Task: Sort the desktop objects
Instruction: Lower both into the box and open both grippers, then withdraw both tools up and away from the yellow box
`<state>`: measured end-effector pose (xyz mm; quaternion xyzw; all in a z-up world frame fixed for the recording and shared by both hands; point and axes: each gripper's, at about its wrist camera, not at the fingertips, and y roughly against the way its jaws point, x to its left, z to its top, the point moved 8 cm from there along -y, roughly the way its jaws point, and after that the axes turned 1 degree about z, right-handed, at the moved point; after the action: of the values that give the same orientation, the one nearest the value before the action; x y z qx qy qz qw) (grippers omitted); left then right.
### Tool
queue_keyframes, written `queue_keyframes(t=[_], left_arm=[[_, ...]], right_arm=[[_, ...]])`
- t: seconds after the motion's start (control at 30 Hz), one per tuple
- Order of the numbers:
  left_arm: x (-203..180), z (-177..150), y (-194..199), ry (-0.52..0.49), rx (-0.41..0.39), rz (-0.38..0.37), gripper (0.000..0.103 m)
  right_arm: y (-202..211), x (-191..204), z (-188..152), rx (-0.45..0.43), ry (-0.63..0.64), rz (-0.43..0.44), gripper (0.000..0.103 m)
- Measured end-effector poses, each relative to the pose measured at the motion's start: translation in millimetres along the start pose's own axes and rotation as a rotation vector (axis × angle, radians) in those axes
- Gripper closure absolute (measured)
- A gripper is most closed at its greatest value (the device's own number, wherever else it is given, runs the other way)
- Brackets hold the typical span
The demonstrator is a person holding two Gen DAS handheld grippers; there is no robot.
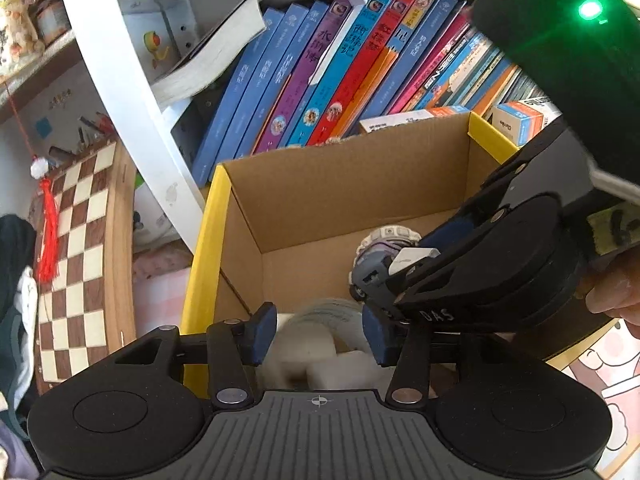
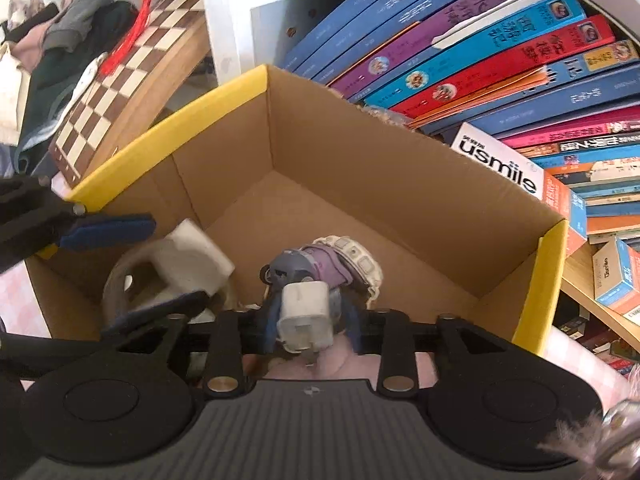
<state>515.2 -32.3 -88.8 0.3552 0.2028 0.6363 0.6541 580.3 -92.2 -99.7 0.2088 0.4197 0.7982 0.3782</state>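
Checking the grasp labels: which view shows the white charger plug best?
Right wrist view: the white charger plug sits centred and whole between the right gripper fingers, over the cardboard box. Left wrist view shows only a sliver of it, mostly hidden by that gripper.

A row of leaning blue, purple and red paperback books (image 1: 320, 76) fills the white shelf (image 1: 120, 80). A brown-and-cream wooden chessboard (image 1: 76, 256) stands tilted, a red tassel with a white pompom (image 1: 48, 232) hanging before it. A white "usmile" carton (image 2: 500, 160) lies beside an orange-and-blue small box (image 2: 618, 280).
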Motion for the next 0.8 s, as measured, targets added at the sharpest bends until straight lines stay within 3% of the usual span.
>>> queue_keyframes(t=[0.07,0.23,0.33,0.4,0.5,0.8], left_arm=[[6.3,-1.2,2.2,0.036,0.001,0.029,0.039],[16.8,-4.3,23.5,0.114,-0.06,0.034,0.031],[19.6,-3.5,36.9,0.126,-0.096,0.032,0.027],[21.0,-1.2,46.1,0.125,-0.123,0.042,0.018],[23.4,3.4,63.1,0.121,-0.18,0.058,0.012],[24.2,10.7,113.1,0.075,-0.308,0.052,0.007]], right_arm=[[3.7,-1.6,0.6,-0.019,-0.018,0.001,0.056],[21.3,-2.9,0.5,-0.079,-0.07,0.014,0.043],[36.5,-3.0,1.1,-0.116,-0.075,-0.021,0.032],[48.8,-2.5,1.2,-0.146,-0.075,-0.04,0.029],[70.2,-3.1,0.6,-0.197,-0.09,-0.061,0.021],[131.0,0.7,-16.4,-0.309,-0.124,-0.123,0.017]])
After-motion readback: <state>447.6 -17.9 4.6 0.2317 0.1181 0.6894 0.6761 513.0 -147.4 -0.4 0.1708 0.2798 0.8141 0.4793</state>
